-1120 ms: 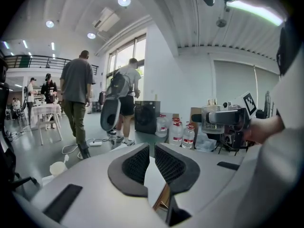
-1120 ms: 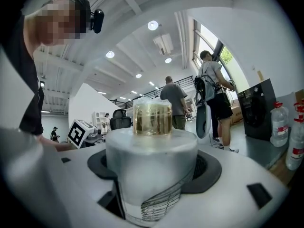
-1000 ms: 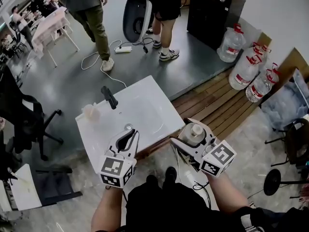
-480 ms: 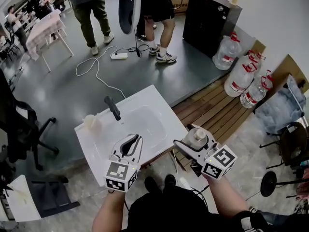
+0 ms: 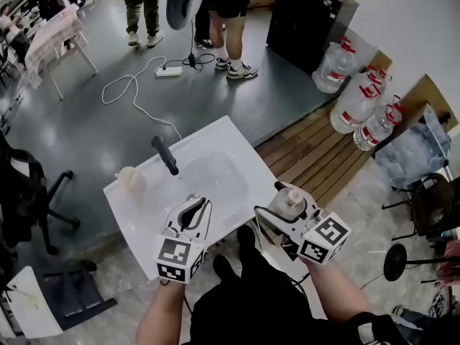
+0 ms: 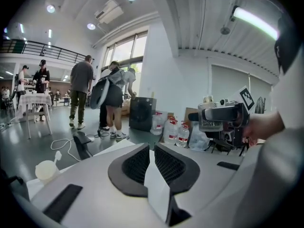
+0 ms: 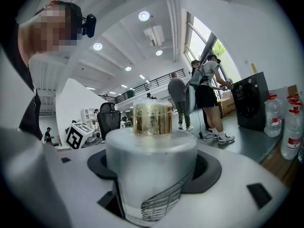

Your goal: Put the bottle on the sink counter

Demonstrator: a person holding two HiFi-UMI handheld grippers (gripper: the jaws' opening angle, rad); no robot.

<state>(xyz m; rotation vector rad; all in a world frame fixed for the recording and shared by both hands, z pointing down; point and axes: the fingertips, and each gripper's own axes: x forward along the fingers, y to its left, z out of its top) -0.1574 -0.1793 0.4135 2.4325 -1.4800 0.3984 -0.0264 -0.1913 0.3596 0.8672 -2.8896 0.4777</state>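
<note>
My right gripper (image 5: 282,208) is shut on a short grey bottle (image 5: 287,200) with a gold cap (image 7: 152,118); in the right gripper view the bottle (image 7: 151,172) stands upright between the jaws. It hangs just off the right front corner of the white sink counter (image 5: 233,136). My left gripper (image 5: 194,214) is shut with nothing in it, its dark pads (image 6: 137,164) pressed together, over the counter's front edge. The right gripper (image 6: 223,114) with the bottle shows in the left gripper view.
A black faucet (image 5: 164,154) and a pale cup (image 5: 131,180) stand on the counter's back left. Water jugs (image 5: 359,103) line the wooden boards to the right. A black cabinet (image 5: 305,20), people, a cable and chairs lie beyond.
The view has shifted, so the sink now lies closer under both grippers. The right gripper keeps its hold on the bottle; the left stays shut.
</note>
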